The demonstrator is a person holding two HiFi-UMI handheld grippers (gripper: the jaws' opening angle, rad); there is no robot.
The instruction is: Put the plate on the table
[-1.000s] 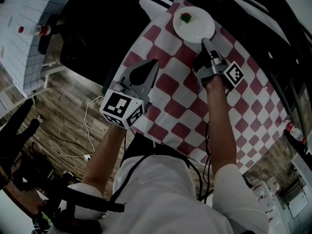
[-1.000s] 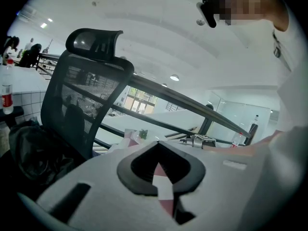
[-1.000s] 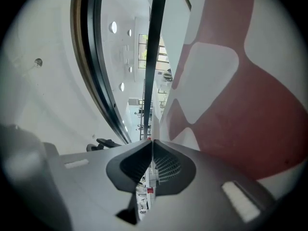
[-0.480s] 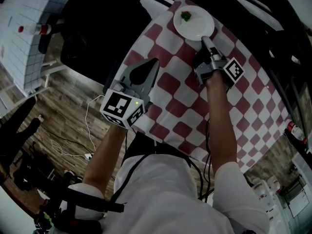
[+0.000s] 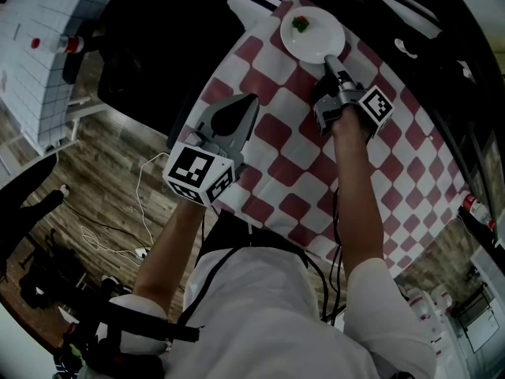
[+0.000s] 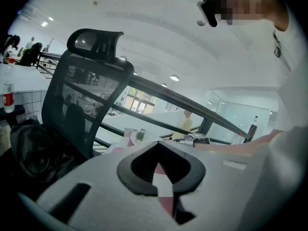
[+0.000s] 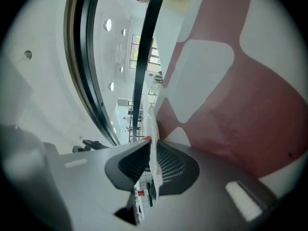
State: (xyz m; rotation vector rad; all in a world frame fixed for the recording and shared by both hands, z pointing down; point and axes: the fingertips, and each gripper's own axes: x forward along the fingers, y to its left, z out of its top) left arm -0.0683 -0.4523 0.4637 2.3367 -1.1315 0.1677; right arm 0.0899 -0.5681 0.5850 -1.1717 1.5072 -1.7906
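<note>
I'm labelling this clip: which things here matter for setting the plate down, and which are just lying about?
In the job:
white plate with a bit of food
checkered table
right claw, opening, plate rim between its jaws

Lying about:
office chair
red-labelled bottle
cables on the floor
left claw, shut and empty

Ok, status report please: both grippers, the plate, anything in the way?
Right gripper opening, plate rim between its jaws. Left gripper shut, empty. Plate resting on checked tablecloth. No obstacle near it.
</note>
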